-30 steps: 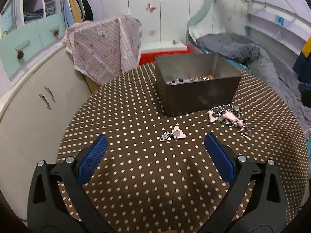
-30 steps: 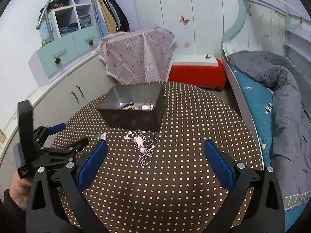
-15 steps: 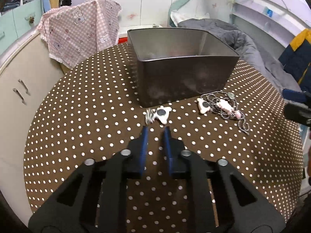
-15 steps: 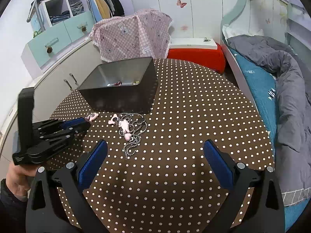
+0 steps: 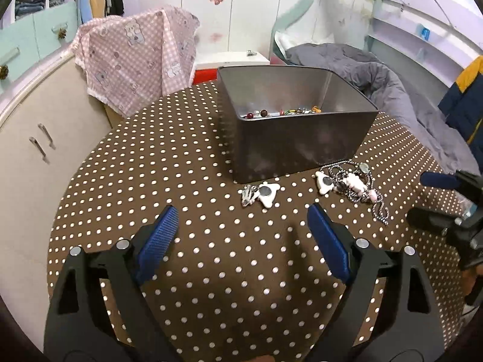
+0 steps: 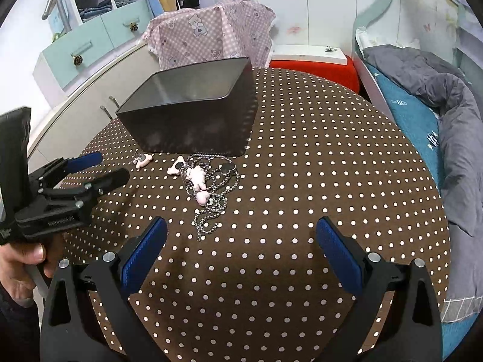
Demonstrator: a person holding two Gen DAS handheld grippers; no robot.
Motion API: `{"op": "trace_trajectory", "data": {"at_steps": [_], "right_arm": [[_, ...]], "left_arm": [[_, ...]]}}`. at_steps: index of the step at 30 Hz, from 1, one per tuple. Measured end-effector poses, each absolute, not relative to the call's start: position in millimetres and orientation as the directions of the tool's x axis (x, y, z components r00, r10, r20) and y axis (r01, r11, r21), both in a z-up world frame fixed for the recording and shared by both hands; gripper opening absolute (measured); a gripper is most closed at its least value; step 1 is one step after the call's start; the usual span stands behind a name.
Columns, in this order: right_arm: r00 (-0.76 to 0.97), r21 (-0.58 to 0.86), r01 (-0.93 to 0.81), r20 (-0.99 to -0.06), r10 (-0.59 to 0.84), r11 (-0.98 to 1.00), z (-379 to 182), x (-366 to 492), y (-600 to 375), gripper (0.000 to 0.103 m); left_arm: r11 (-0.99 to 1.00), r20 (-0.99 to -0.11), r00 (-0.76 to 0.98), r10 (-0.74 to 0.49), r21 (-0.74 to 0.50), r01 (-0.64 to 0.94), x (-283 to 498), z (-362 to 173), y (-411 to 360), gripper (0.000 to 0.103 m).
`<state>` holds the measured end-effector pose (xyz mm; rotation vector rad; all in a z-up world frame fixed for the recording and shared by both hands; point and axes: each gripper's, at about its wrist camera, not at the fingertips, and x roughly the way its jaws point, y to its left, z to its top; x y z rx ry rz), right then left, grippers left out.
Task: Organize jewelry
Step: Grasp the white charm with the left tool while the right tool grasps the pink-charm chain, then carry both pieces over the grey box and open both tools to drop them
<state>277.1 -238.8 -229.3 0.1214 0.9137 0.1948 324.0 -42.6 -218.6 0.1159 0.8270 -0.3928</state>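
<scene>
Left gripper [image 5: 241, 226]: jaws wide, having just been opening; nothing is seen between the pads.
Right gripper [image 6: 241, 241]: jaws wide, nothing held.
Small pink charm [image 5: 265, 193]: lies on the dotted tablecloth [image 5: 181, 181], ahead of the left gripper and just before the near wall of the grey box [image 5: 302, 144] (apart from it, not touching).
Chain tangle [image 6: 211, 187]: lies ahead of the right gripper, slightly left of its centre line; the long axis runs from the box toward the gripper.
Nearer hand: the charm is judged nearer the left gripper, the tangle nearer the right.
Coming move (judgement): a forward and downward reach is needed, with the jaws set astride the piece.
Left view only: beads are seen inside the box.
Right view only: the box floor is hidden; a hand [image 6: 21, 259] is seen on the left gripper's handle.
</scene>
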Motion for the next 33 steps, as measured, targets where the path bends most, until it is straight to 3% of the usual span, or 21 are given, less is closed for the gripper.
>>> {"op": "trace_trajectory", "data": {"at_steps": [2, 4, 5, 8, 11, 13, 16, 23, 25, 27, 33], "right_arm": [[0.594, 0.187, -0.118, -0.774, 0.220, 0.975, -229.9, 277.8, -238.2, 0.095], [0.594, 0.187, -0.119, -0.774, 0.221, 0.975, -230.5, 280.2, -236.0, 0.095], [0.593, 0.188, -0.121, -0.774, 0.223, 0.975, -231.5, 282.2, -235.9, 0.095], [0.592, 0.187, -0.138, -0.772, 0.232, 0.973, -233.9, 285.9, -232.4, 0.095], [0.592, 0.192, -0.162, -0.766, 0.251, 0.968, -235.1, 290.9, -228.3, 0.091], [0.585, 0.196, -0.190, -0.764, 0.272, 0.962, -236.4, 296.7, -223.5, 0.068], [0.574, 0.190, -0.227, -0.766, 0.289, 0.955, -237.2, 304.7, -214.5, 0.048], [0.582, 0.136, -0.305, -0.757, 0.298, 0.942, -234.0, 323.5, -192.1, 0.039], [0.569, 0.113, -0.316, -0.772, 0.284, 0.942, -239.6, 330.0, -188.5, 0.023], [0.563, 0.081, -0.315, -0.786, 0.255, 0.945, -244.5, 331.5, -187.0, 0.016], [0.580, 0.128, -0.322, -0.756, 0.303, 0.938, -234.0, 311.4, -198.4, 0.014]], "left_arm": [[0.923, -0.741, 0.607, -0.287, -0.044, 0.382, 331.2, -222.0, -46.6, 0.086], [0.922, -0.757, 0.584, -0.294, -0.062, 0.383, 337.9, -226.8, -50.6, 0.077], [0.917, -0.773, 0.556, -0.305, -0.081, 0.391, 342.6, -231.0, -54.2, 0.058], [0.905, -0.768, 0.554, -0.320, -0.075, 0.418, 342.8, -228.7, -61.9, 0.026], [0.894, -0.763, 0.542, -0.353, -0.104, 0.436, 338.1, -227.1, -62.5, 0.025], [0.893, -0.759, 0.538, -0.368, -0.125, 0.433, 333.8, -226.5, -59.5, 0.025], [0.894, -0.750, 0.545, -0.375, -0.136, 0.428, 324.2, -223.8, -54.2, 0.025], [0.899, -0.740, 0.559, -0.373, -0.139, 0.415, 310.6, -219.9, -47.0, 0.025], [0.899, -0.740, 0.559, -0.374, -0.140, 0.416, 307.8, -219.8, -47.8, 0.025], [0.896, -0.739, 0.557, -0.378, -0.143, 0.419, 307.7, -219.3, -45.8, 0.025], [0.896, -0.729, 0.567, -0.384, -0.146, 0.419, 302.7, -214.1, -42.9, 0.025]]}}
